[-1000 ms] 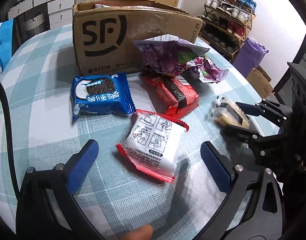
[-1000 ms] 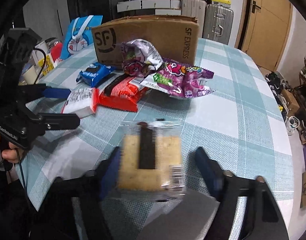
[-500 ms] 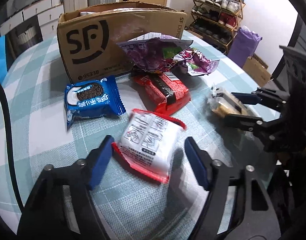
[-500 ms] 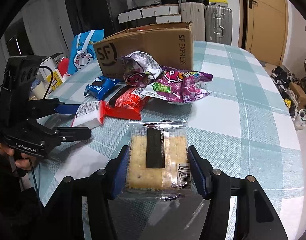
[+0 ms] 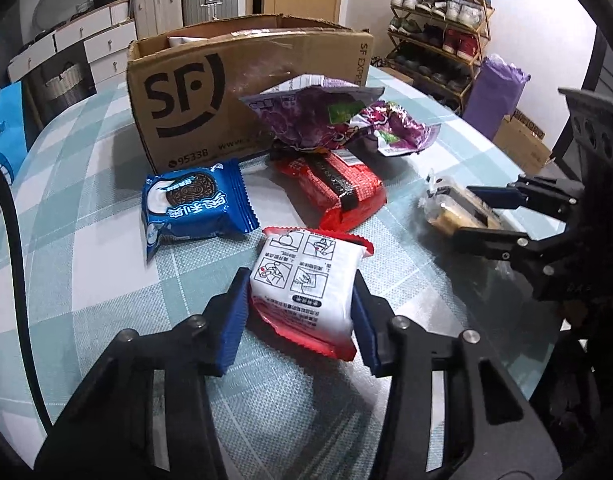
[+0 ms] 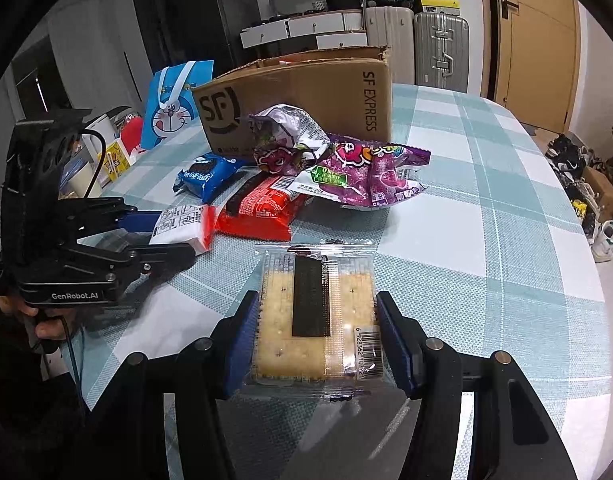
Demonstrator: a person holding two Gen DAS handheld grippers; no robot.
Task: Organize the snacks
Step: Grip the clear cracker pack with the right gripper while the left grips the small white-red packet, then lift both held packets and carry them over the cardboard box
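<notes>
My left gripper [image 5: 300,314] is shut on a white and red snack packet [image 5: 306,286], which also shows in the right wrist view [image 6: 182,224]. My right gripper [image 6: 316,334] is shut on a clear cracker packet [image 6: 316,316], seen from the side in the left wrist view [image 5: 454,208]. On the table lie a blue Oreo packet [image 5: 194,200], a red packet [image 5: 334,184] and purple candy bags [image 5: 326,120]. An open SF cardboard box [image 5: 226,92] stands behind them.
The round table has a teal checked cloth [image 6: 486,216]. A blue Doraemon bag [image 6: 172,108] and small items stand at the table's left side. A shoe rack [image 5: 438,24] and suitcases [image 6: 438,52] stand beyond the table.
My left gripper moved forward and closed on the white and red packet. My right gripper closed on the cracker packet.
</notes>
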